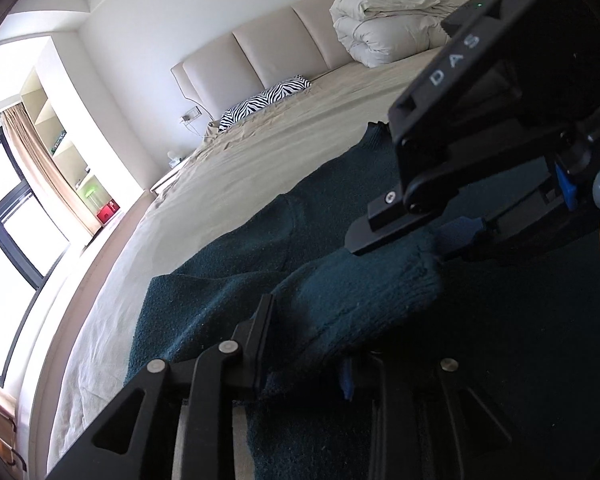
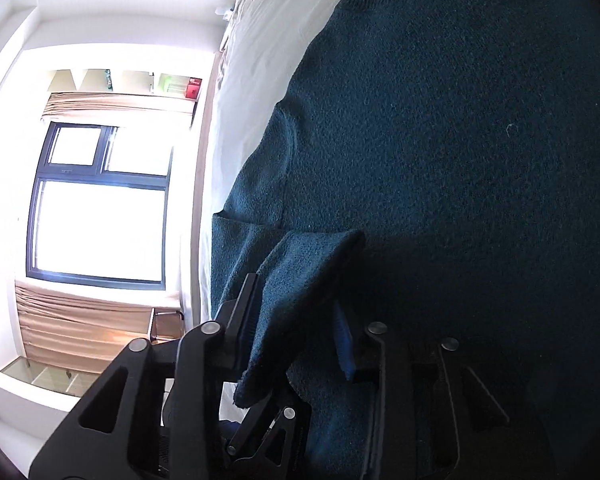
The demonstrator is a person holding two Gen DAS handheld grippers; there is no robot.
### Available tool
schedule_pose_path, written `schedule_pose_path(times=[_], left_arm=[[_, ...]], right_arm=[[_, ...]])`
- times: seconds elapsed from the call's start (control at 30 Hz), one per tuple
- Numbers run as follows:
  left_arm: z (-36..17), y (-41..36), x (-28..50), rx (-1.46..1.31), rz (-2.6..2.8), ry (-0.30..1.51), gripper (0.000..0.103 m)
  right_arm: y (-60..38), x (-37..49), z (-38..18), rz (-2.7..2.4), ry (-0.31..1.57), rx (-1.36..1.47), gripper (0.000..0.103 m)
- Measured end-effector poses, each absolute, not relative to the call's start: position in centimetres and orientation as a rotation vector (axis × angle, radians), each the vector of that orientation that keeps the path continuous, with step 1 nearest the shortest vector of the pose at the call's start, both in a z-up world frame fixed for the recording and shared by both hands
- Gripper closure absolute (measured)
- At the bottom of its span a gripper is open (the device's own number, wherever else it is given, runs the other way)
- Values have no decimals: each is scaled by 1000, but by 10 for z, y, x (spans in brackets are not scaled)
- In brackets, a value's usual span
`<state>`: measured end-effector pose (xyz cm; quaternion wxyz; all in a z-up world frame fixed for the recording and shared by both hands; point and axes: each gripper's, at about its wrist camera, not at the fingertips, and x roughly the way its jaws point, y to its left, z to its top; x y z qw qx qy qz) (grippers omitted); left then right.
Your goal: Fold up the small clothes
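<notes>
A dark teal knit sweater (image 1: 236,272) lies spread on the beige bed (image 1: 260,152). One sleeve (image 1: 364,288) is folded over the body. My left gripper (image 1: 306,354) is at the near end of that sleeve with the cloth between its fingers. My right gripper (image 1: 412,236) holds the sleeve's far end, the cuff. In the right wrist view the right gripper (image 2: 296,332) has the sleeve cloth (image 2: 300,280) between its fingers, over the sweater body (image 2: 460,140). The left gripper's linkage (image 2: 260,436) shows just below it.
A folded white duvet (image 1: 392,24) and a zebra pillow (image 1: 268,100) lie at the padded headboard. The bed's left edge (image 1: 112,248) drops to the floor by a window (image 2: 100,200) with curtains and shelves.
</notes>
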<state>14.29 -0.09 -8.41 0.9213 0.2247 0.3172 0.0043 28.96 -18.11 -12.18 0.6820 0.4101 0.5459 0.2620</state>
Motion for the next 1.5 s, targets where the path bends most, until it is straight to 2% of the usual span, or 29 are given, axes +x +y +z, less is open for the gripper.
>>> schedule_pose_path(times=[0.07, 0.17, 0.3, 0.4, 0.5, 0.63, 0.77, 0.9, 1.5], left_arm=[[-80, 4, 141, 428, -1, 647, 50], [-69, 15, 135, 335, -52, 652, 41], [-49, 55, 130, 90, -132, 674, 39], [-40, 100, 139, -118, -139, 711, 40], [-35, 139, 152, -291, -144, 728, 45], [-28, 172, 171, -409, -148, 726, 61], [-24, 191, 188, -531, -186, 715, 68], [-23, 190, 204, -592, -243, 719, 68], [-68, 156, 265, -730, -393, 829, 68]], right_arm=[[-174, 292, -118, 583, 1214, 849, 95], [-178, 293, -103, 556, 1164, 779, 95], [-214, 300, -73, 459, 1083, 703, 96], [-253, 306, -57, 371, 1056, 642, 96], [-287, 314, -51, 285, 1043, 614, 96], [-331, 319, -48, 193, 1029, 588, 96], [-372, 316, -60, 122, 1038, 589, 96], [-405, 309, -69, 82, 1044, 586, 96], [-420, 312, -87, 37, 1068, 559, 96]])
